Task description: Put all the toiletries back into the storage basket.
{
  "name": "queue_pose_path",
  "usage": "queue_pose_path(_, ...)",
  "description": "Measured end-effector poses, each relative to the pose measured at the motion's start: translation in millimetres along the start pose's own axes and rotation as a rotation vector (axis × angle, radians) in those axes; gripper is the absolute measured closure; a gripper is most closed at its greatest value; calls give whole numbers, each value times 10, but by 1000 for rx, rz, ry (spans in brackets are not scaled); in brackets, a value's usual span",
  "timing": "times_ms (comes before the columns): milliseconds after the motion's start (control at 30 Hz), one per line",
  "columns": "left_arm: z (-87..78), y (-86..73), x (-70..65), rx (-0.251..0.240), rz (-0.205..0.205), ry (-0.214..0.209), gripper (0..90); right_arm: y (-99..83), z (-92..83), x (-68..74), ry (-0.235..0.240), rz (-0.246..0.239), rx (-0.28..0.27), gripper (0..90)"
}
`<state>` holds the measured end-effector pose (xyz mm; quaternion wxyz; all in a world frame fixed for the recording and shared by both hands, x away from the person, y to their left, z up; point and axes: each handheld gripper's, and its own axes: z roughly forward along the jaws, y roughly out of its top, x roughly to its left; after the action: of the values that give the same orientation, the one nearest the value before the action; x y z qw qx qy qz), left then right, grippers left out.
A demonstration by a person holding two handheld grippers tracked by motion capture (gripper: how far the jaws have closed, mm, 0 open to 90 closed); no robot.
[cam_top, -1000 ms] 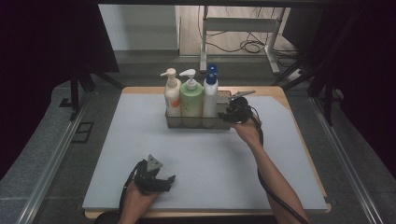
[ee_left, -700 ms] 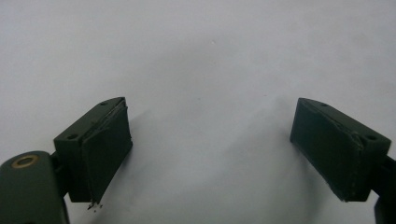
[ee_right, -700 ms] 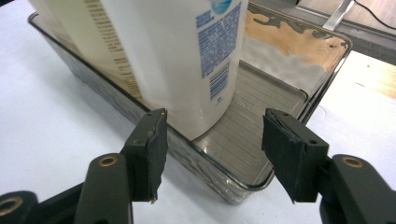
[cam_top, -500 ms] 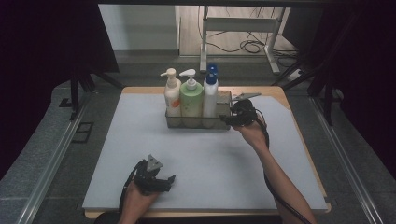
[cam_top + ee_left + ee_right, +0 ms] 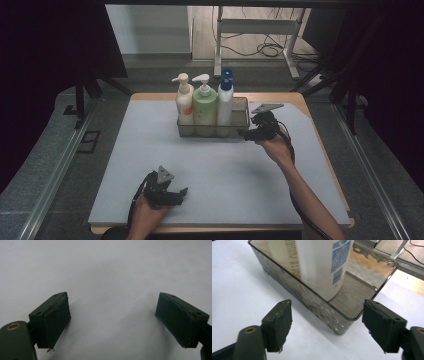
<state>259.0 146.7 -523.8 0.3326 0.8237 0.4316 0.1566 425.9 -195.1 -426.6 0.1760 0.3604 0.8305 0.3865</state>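
Observation:
A smoky clear plastic bin (image 5: 241, 119) stands at the back middle of the grey mat. In it stand a white bottle with an orange label (image 5: 184, 104), a green pump bottle (image 5: 204, 106) and a white bottle with a blue pump (image 5: 225, 99). My right gripper (image 5: 245, 134) hovers just off the bin's near right corner. Its jaws have just been opening and stand open, gripping nothing. In the right gripper view (image 5: 327, 312) the bin's corner (image 5: 372, 287) and the white bottle (image 5: 322, 267) lie just beyond the pads. My left gripper (image 5: 182, 192) rests open near the front edge, over bare mat (image 5: 113, 320).
The grey mat (image 5: 150, 145) covers a wooden table whose edge (image 5: 295, 97) shows at the back right. The right end of the bin holds no bottle. Metal rails run along both sides of the table, and a stand with cables is behind it.
My right gripper has backed a little away from the bin's right end, toward the near side. The left gripper has stayed put.

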Motion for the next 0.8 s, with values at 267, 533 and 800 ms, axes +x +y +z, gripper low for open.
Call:
queue_pose_path(267, 0, 0, 0, 0, 0, 0, 118, -48, -73, 98, 13, -44, 8, 144)
queue_pose_path(533, 0, 0, -1, 0, 0, 0, 118, -122, -202, 174, 35, -86, 16, 110)
queue_pose_path(800, 0, -1, -1, -1, 1, 1, 118, -247, -327, 207, 25, -123, 34, 21)
